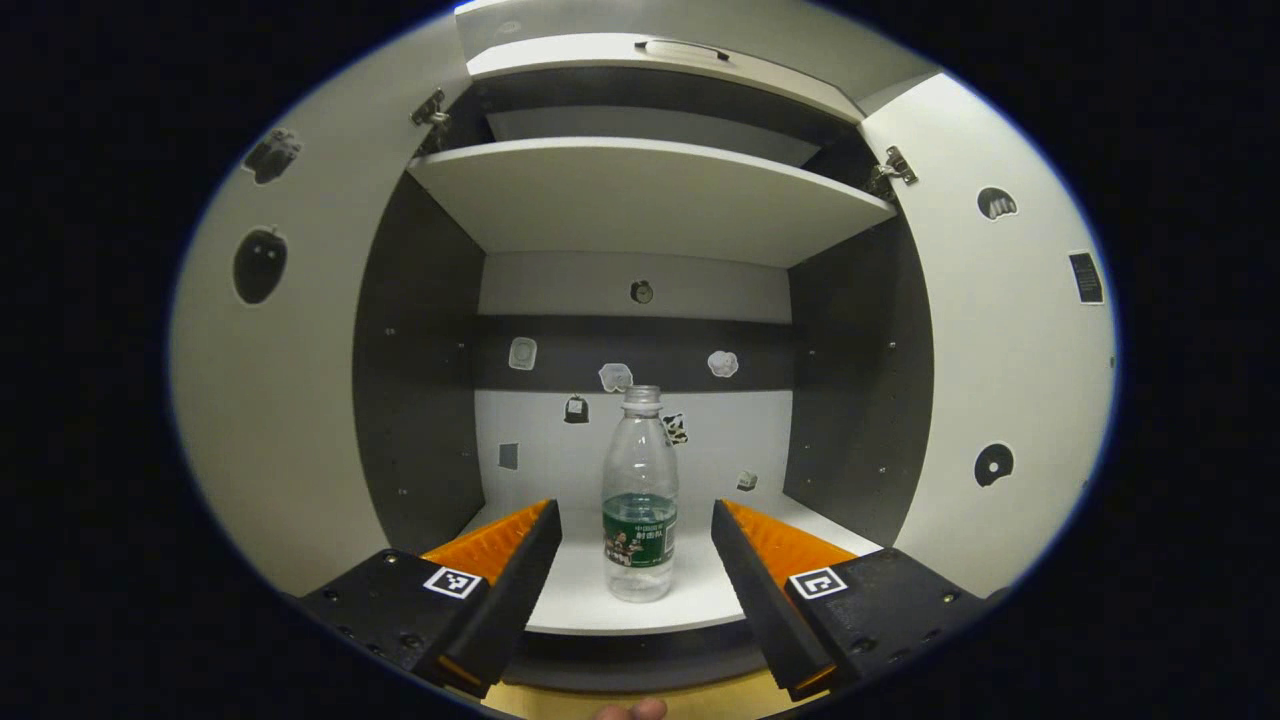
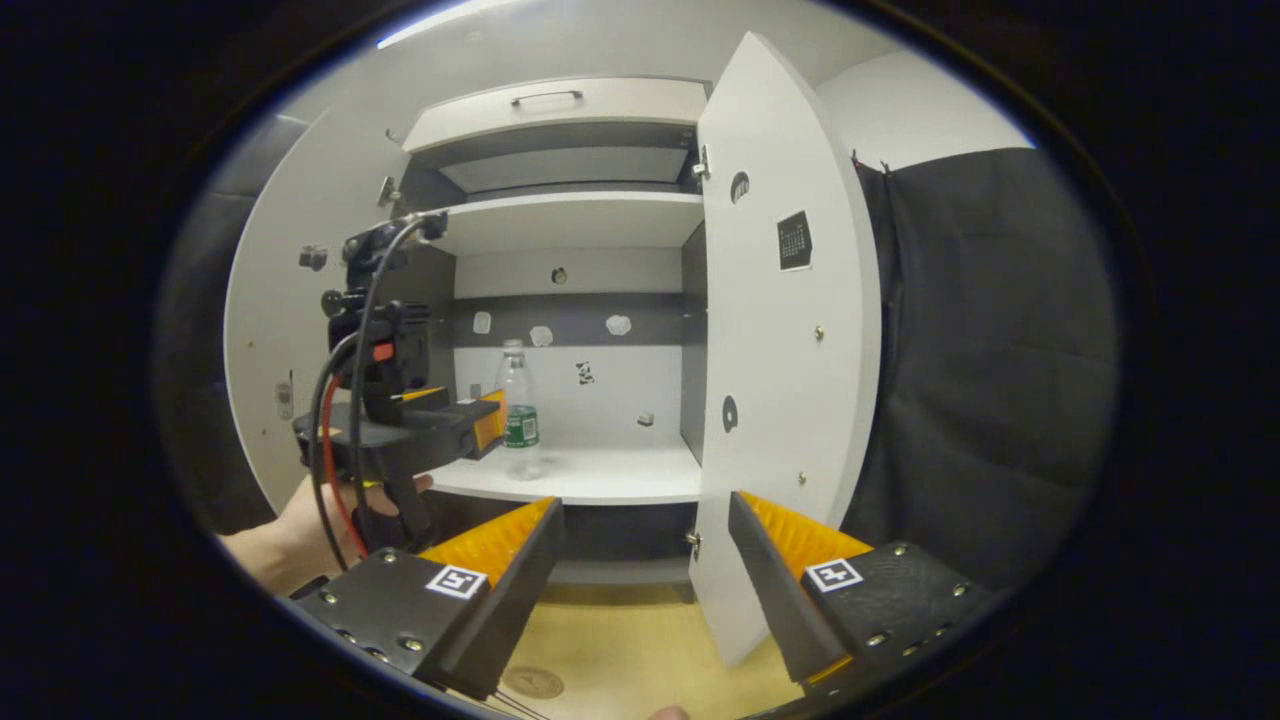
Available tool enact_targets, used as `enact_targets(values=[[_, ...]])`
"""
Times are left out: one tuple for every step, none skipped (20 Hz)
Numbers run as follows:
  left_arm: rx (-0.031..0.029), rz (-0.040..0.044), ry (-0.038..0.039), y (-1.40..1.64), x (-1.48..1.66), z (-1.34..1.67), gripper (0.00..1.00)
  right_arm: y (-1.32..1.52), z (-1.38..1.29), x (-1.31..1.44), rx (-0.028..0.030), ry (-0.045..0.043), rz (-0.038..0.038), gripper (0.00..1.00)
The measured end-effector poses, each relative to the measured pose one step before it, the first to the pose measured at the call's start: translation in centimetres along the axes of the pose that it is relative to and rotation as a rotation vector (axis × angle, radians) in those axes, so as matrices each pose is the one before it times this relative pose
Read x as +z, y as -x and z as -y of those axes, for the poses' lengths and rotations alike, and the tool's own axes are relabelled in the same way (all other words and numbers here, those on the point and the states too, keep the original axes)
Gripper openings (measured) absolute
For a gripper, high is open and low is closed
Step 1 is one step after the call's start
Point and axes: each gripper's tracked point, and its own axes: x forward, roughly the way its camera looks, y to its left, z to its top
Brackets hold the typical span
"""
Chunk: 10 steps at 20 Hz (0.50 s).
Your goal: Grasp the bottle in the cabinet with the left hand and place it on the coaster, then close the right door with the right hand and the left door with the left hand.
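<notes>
A clear plastic bottle (image 1: 640, 500) with a green label and a little water stands upright on the cabinet's lower shelf (image 1: 570, 610). My left gripper (image 1: 635, 512) is open in front of it, one finger on each side and neither touching. In the right gripper view a hand holds the left gripper (image 2: 492, 420) at the shelf's edge beside the bottle (image 2: 517, 410). My right gripper (image 2: 642, 505) is open and holds nothing, low in front of the cabinet. Both doors stand open: the left door (image 1: 270, 400) and the right door (image 2: 790, 400). A round coaster (image 2: 533, 683) lies on the wooden table.
An upper shelf (image 1: 640, 190) spans the cabinet above the bottle, with a drawer (image 2: 560, 105) on top. Small stickers dot the back wall and doors. The right door's edge (image 2: 700, 560) hangs between my right gripper's fingers. Black cloth (image 2: 990, 350) hangs on the right.
</notes>
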Motion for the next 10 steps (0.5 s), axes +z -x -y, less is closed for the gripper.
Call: enact_targets(values=[[-0.00069,-0.00207,0.00630,-0.908,-0.130,0.084,0.96,0.039,0.003,-0.275,-0.00220,0.00436,-0.00485,1.00],[-0.00378,-0.00290,0.00226,-0.828,-0.070,0.175,0.96,-0.083,-0.025,-0.188,-0.00141,0.00355,-0.00632,1.00],[0.00132,-0.00160,-0.00258,-0.883,-0.126,-0.033,0.96,0.041,-0.046,-0.198,0.00112,0.00289,-0.00407,1.00],[0.00009,0.00292,-0.00343,-0.874,0.019,-0.011,0.96,-0.064,-0.081,-0.100,-0.00120,0.00234,-0.00417,1.00],[0.00311,-0.00334,-0.00614,-0.834,-0.151,0.012,0.96,0.136,-0.115,-0.207,0.00134,0.00262,-0.00240,1.00],[0.00305,-0.00641,-0.00504,-0.800,-0.141,-0.055,0.96,-0.019,-0.077,-0.032,-0.00008,0.00275,-0.00202,1.00],[0.00305,-0.00057,0.00321,-0.729,-0.169,-0.116,0.96,0.072,-0.064,-0.166,0.00027,0.00370,-0.00220,1.00],[0.00316,-0.00780,0.00520,-0.797,-0.086,-0.056,0.96,-0.036,-0.059,-0.108,-0.00041,0.00218,-0.00484,1.00],[0.00477,-0.00575,0.00346,-0.719,-0.339,-0.094,0.96,0.223,-0.055,-0.302,0.00067,0.00228,-0.00302,1.00],[0.00372,-0.00165,0.00540,-0.507,-0.073,-0.053,0.96,0.073,0.056,-0.196,-0.00301,0.00274,-0.00487,1.00]])
